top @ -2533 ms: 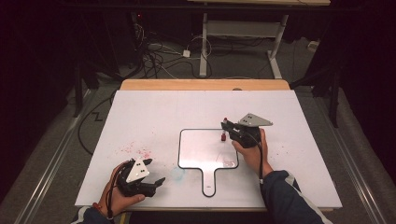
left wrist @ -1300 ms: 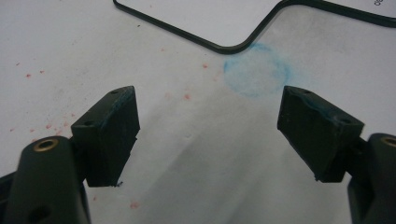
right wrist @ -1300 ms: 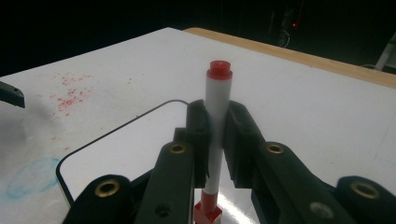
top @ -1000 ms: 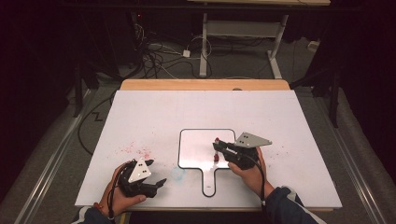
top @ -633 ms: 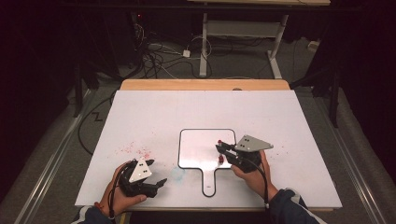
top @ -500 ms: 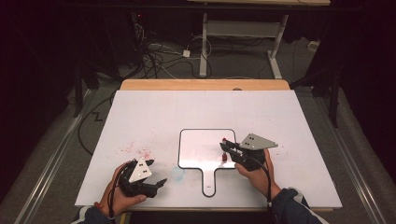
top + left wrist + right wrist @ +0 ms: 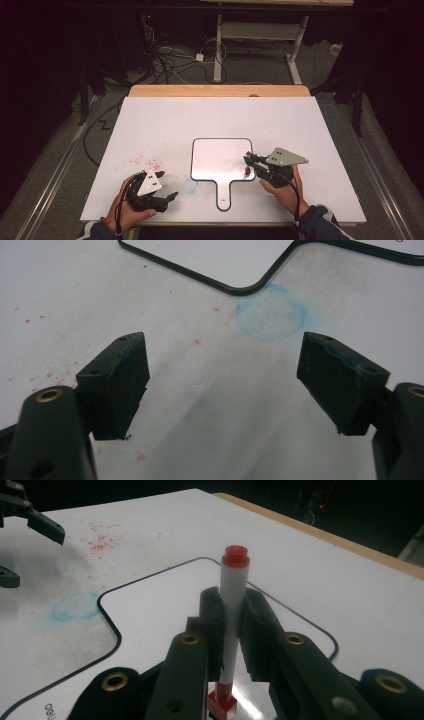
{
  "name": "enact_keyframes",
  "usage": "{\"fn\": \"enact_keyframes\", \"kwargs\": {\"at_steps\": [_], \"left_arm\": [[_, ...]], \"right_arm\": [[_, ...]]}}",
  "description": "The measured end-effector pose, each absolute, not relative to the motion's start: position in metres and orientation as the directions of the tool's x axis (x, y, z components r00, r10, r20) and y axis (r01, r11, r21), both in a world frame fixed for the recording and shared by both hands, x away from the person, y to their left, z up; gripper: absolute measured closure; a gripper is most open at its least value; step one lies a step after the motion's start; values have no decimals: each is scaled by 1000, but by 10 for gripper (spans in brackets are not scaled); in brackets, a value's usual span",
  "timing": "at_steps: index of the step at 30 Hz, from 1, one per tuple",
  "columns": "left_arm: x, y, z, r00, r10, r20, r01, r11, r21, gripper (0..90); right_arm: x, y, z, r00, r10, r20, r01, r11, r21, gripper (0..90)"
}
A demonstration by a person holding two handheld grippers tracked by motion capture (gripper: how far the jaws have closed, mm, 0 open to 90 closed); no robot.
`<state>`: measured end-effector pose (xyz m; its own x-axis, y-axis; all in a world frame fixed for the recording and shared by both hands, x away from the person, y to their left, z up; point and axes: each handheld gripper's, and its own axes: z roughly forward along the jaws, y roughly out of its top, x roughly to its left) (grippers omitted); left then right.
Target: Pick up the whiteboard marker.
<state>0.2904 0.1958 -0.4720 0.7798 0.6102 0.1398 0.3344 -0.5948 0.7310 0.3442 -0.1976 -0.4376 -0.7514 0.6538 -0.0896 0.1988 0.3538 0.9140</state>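
A small white board (image 7: 220, 159) with a black rim and a handle lies in the middle of the table. My right gripper (image 7: 249, 162) hovers at its right edge, shut on a white marker with red ends (image 7: 248, 153). In the right gripper view the marker (image 7: 235, 575) stands upright between the jaws of the right gripper (image 7: 232, 602), its lower red end just above the board (image 7: 150, 610). My left gripper (image 7: 169, 196) rests near the table's front left, open with nothing in it. The left gripper view shows the left gripper (image 7: 225, 375) with jaws wide apart over bare table.
A round blue smudge (image 7: 270, 312) marks the white table cover just off the board's near left corner (image 7: 240, 289). Red specks (image 7: 145, 161) are scattered left of the board. The wooden table edge (image 7: 220, 90) runs along the far side, with cables and a stand on the floor beyond.
My right gripper has carried the marker from the board's upper right down and then rightward to the board's right edge. The left gripper has stayed put.
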Motion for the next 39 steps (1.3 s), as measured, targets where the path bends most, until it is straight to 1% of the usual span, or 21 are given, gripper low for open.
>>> {"fn": "enact_keyframes", "kwargs": {"at_steps": [6,8,11,14,19,23,33,37,39], "left_arm": [[291,194,-472,782,607,142,332,-598,729,201],[292,193,-472,783,605,143,331,-601,727,201],[292,193,-472,785,603,143,330,-602,727,201],[292,193,-472,785,602,142,330,-602,728,201],[291,195,-472,783,606,140,333,-598,729,201],[291,195,-472,783,606,142,331,-599,729,201],[291,194,-472,787,600,144,327,-603,728,201],[290,195,-472,787,600,144,326,-602,729,201],[290,195,-472,786,601,143,327,-601,729,201]], "right_arm": [[339,-205,-438,-747,660,-82,200,340,919,820],[337,-201,-440,-751,657,-68,202,326,923,820],[333,-188,-443,-768,636,-76,178,327,928,820],[332,-185,-443,-771,630,-92,166,338,927,820],[336,-196,-441,-747,655,-112,167,349,922,820],[340,-206,-441,-731,678,-78,194,316,929,820],[336,-177,-445,-779,623,-75,162,315,935,820],[335,-177,-444,-775,623,-104,147,338,930,820],[336,-184,-443,-758,641,-121,145,347,927,820]]}}
